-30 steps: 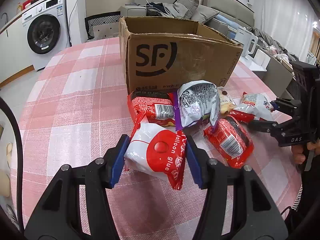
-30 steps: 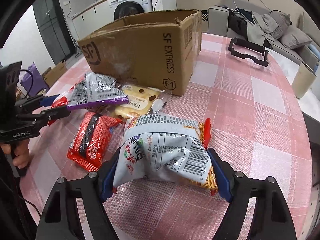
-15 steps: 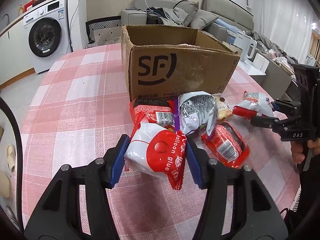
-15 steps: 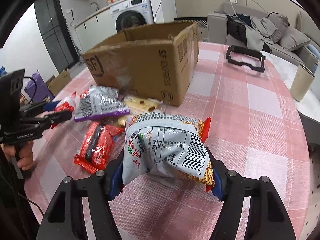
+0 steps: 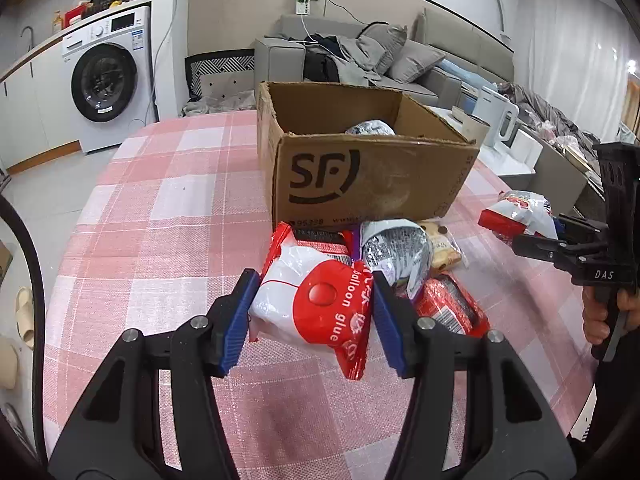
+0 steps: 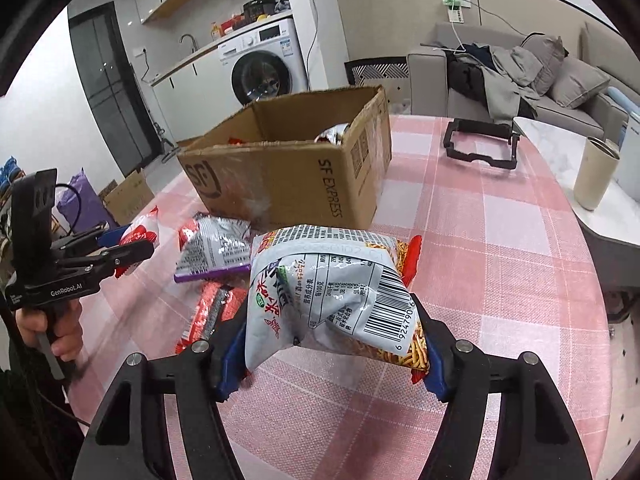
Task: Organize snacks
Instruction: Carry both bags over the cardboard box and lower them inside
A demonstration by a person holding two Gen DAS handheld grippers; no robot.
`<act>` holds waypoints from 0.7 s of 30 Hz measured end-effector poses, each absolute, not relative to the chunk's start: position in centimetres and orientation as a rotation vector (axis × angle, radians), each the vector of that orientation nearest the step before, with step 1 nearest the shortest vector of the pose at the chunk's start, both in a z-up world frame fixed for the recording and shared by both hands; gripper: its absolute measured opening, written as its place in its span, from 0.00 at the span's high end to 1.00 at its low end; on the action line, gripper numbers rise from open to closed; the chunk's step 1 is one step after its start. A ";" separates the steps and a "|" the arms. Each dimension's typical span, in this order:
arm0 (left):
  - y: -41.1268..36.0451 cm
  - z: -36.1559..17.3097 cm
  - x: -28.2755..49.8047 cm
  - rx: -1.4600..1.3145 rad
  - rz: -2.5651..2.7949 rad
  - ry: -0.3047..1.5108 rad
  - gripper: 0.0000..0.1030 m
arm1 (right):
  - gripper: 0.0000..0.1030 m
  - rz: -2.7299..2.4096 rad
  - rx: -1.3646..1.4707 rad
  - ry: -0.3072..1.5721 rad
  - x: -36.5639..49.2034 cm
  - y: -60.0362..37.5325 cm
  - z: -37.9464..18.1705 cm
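My left gripper (image 5: pixel 314 320) is shut on a white and red "balloon glue" snack bag (image 5: pixel 316 308), held above the table in front of the open SF cardboard box (image 5: pixel 360 176). My right gripper (image 6: pixel 334 354) is shut on a grey noodle-snack bag with a barcode (image 6: pixel 332 292), held above the table near the box (image 6: pixel 288 176). A silver bag (image 5: pixel 370 127) lies inside the box. On the table by the box lie a grey and purple bag (image 5: pixel 394 250), a red packet (image 5: pixel 452 312) and a pale biscuit pack (image 5: pixel 440 246).
The table has a pink checked cloth (image 5: pixel 168 208). A black frame (image 6: pixel 480 146) lies on its far side, with a beige cup (image 6: pixel 596 176) on a side surface at the right. A washing machine (image 5: pixel 106 76) and sofa (image 5: pixel 380 56) stand beyond.
Both grippers have risen with their bags, so the box's inside now shows. The snacks on the table have not moved.
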State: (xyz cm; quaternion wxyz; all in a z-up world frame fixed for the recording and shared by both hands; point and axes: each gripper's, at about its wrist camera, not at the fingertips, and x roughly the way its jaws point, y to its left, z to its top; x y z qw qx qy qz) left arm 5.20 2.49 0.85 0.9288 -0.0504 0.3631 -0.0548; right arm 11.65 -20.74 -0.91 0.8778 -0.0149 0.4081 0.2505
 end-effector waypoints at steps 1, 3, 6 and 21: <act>2.5 1.0 5.1 -0.106 -0.113 0.741 0.49 | 0.31 0.520 -0.027 0.848 11.6 -20.8 -0.8; 2.5 1.4 4.9 -0.108 -0.108 0.731 0.49 | 0.31 0.516 -0.014 0.836 11.5 -20.8 -0.4; 2.2 2.0 4.8 -0.107 -0.106 0.719 0.49 | 0.31 0.517 -0.002 0.820 11.3 -20.8 0.1; 1.3 5.5 6.4 -0.083 -0.112 0.652 0.49 | 0.31 0.495 0.047 0.729 11.2 -19.6 3.5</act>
